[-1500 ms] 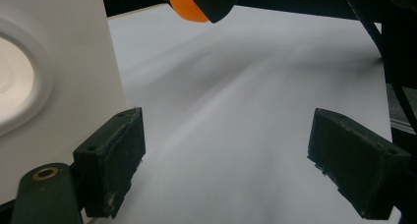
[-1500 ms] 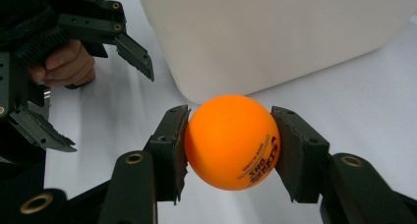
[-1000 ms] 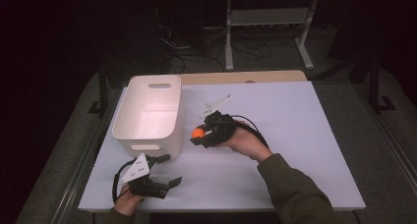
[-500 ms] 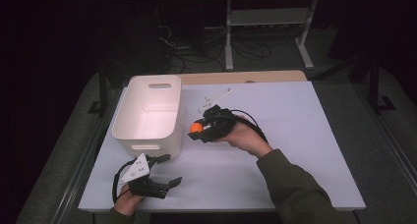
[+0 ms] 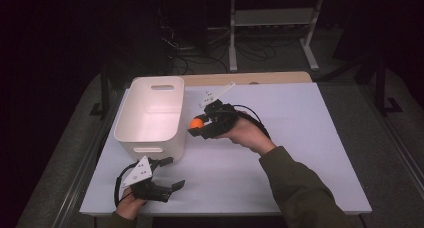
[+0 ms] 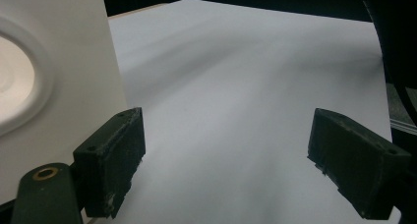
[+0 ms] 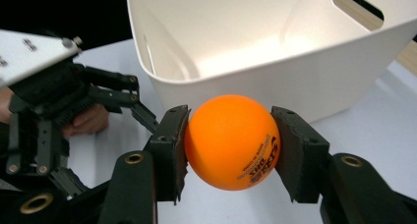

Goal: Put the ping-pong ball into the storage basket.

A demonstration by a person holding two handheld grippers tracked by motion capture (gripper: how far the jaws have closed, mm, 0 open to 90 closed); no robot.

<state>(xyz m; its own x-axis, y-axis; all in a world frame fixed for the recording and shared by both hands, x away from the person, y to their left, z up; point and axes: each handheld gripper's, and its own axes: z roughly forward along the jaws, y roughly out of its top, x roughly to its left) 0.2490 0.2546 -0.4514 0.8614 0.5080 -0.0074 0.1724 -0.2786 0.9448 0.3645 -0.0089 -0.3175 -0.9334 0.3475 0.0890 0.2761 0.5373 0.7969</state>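
Observation:
An orange ball [image 7: 231, 141] with dark printed lettering sits clamped between the two black jaws of my right gripper [image 7: 230, 148]. In the high view that gripper [image 5: 198, 125] holds the orange ball [image 5: 196, 123] just beside the right wall of the white bin [image 5: 152, 139], above the table. The white bin [image 7: 314, 81] looks empty inside. My left gripper [image 5: 167, 173] rests low at the table's front left, near the bin's front wall, jaws wide apart with nothing between them. In the left gripper view its pads [image 6: 112, 165] frame bare white tabletop.
A white tabletop [image 5: 300, 138] spreads to the right of the bin. Small white parts [image 5: 216, 93] lie behind the right hand. A wooden strip [image 5: 240, 78] runs along the table's far edge. Dark floor, cables and a metal rack lie beyond.
My right gripper has carried the ball slightly left and toward the bin's right wall. The left gripper has stayed put.

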